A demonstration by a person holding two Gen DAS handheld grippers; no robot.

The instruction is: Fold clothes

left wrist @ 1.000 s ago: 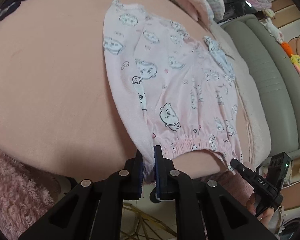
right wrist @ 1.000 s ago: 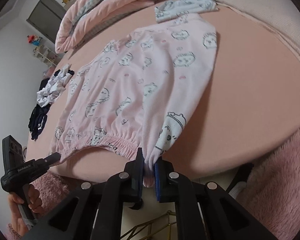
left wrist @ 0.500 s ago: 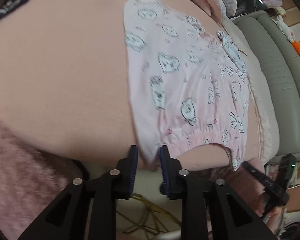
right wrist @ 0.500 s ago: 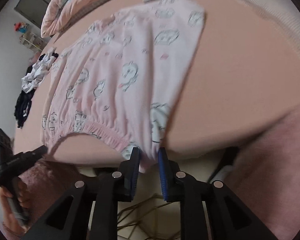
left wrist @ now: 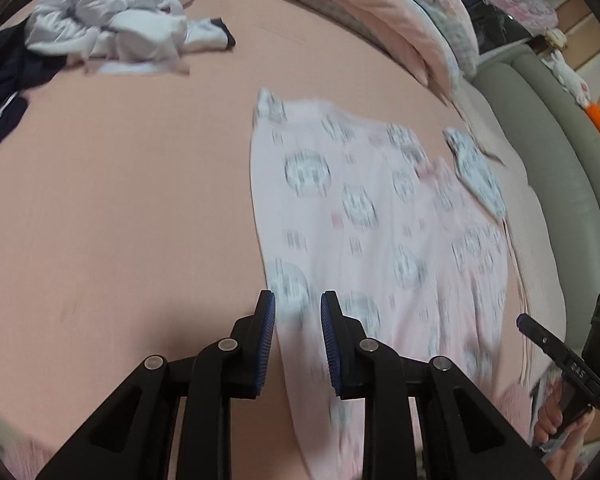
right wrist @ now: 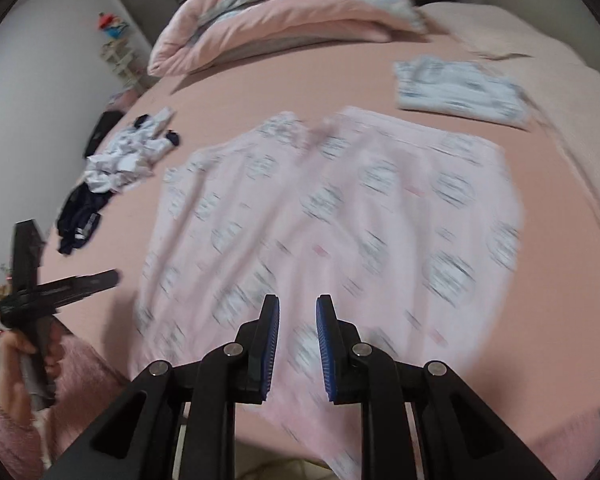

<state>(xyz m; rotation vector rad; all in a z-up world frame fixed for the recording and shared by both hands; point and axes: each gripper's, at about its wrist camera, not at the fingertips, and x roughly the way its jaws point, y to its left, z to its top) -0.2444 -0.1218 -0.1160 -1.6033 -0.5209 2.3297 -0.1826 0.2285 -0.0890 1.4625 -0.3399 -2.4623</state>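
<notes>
Pale pink pyjama bottoms (left wrist: pixel 380 220) with a cartoon print lie spread flat on the pink bed sheet (left wrist: pixel 120 220), blurred by motion. My left gripper (left wrist: pixel 298 308) hovers over their near left edge, jaws parted, with the cloth showing through the gap below and nothing pinched. In the right wrist view the same bottoms (right wrist: pixel 340 208) fill the middle. My right gripper (right wrist: pixel 298 308) stands open above their near part, pads clear of the cloth. Each gripper also shows in the other's view, held in a hand: the right gripper (left wrist: pixel 556 354) and the left gripper (right wrist: pixel 60 284).
A crumpled white and navy clothes pile (left wrist: pixel 112 32) (right wrist: pixel 124 160) lies at the far left of the bed. A folded light-blue printed garment (right wrist: pixel 460 92) (left wrist: pixel 476 172) sits beyond the bottoms. A rolled duvet (right wrist: pixel 284 12) lies at the back, a grey padded edge (left wrist: pixel 560 168) to the right.
Both grippers let go of the waistband and their jaws parted. Both moved forward over the bed, so the bottoms now lie flat beneath them instead of hanging from the edge.
</notes>
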